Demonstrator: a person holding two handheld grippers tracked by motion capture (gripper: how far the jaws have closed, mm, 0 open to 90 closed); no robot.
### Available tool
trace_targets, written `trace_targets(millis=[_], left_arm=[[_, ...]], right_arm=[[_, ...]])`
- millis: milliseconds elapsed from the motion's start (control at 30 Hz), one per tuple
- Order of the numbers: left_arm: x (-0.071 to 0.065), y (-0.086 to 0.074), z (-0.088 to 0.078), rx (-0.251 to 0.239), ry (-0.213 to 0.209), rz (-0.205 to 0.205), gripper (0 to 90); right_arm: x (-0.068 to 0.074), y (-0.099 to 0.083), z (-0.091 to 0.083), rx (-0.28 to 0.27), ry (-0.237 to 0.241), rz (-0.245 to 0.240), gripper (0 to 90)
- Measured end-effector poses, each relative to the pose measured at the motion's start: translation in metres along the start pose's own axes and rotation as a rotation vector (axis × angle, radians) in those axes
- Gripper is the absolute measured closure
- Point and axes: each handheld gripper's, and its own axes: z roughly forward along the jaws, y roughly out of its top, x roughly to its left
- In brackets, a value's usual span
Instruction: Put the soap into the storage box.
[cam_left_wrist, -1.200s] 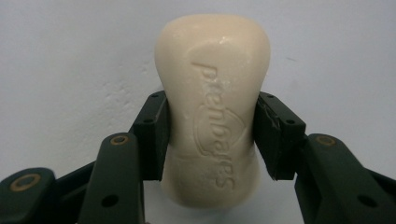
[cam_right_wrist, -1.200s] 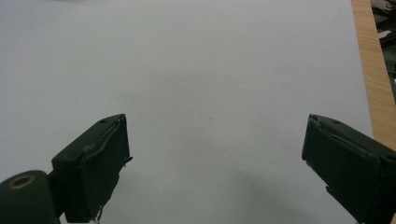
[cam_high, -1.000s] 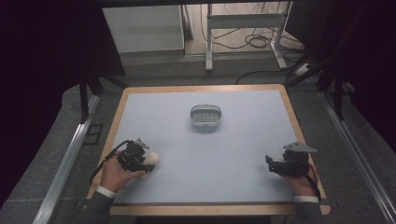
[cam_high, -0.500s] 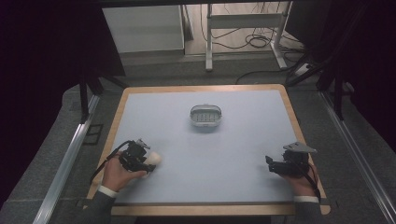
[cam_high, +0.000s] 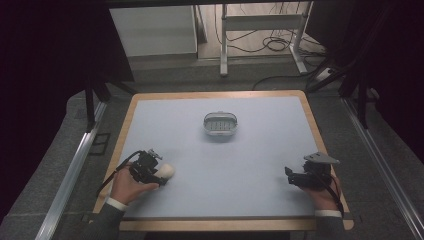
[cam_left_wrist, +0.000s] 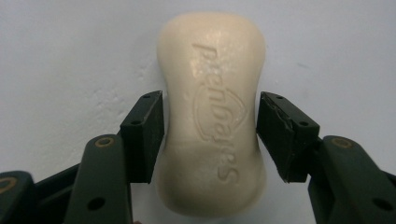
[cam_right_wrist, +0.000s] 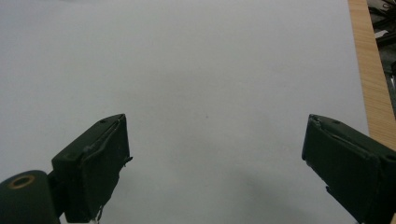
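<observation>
while the left claw (cam_left_wrist: 210, 135) has just been opening, pads a hair off the soap bar (cam_left_wrist: 212, 112), right claw (cam_right_wrist: 215, 168) gaping empty, hands unmoved, pale surface (cam_high: 260, 165), soap dish (cam_high: 220, 125) far centre, dark room

- The left gripper (cam_high: 159, 175) has just been opening its jaws. In the left gripper view a narrow gap shows between the right-hand pad and the bar of soap (cam_left_wrist: 212, 112), and the left-hand pad stands at the bar's edge with no clear squeeze on it.
- The bar of soap lies between the parted jaws, flat on the worktop (cam_high: 250, 165), with its embossed face up.
- In the high view the left gripper and the soap (cam_high: 166, 171) sit a touch nearer the person's edge of the worktop than a second ago; the shift is slight.
</observation>
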Motion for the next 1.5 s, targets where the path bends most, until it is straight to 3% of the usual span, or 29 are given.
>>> trace_targets(millis=[133, 367, 967, 1500], left_arm=[[0.001, 0.000, -0.001, -0.010, 0.003, 0.003, 48.7], [0.000, 0.003, -0.005, 0.019, 0.007, 0.026, 49.6], [0.005, 0.016, -0.030, -0.062, 0.001, 0.034, 49.6], [0.010, 0.049, -0.038, -0.077, 0.014, 0.067, 49.6]], right_arm=[[0.000, 0.000, 0.000, 0.000, -0.002, 0.001, 7.2], [-0.001, 0.000, 0.000, 0.000, -0.004, 0.004, 7.2], [-0.002, -0.002, 0.001, 0.009, -0.008, 0.007, 7.2], [-0.002, -0.003, 0.003, 0.016, -0.007, 0.003, 7.2]])
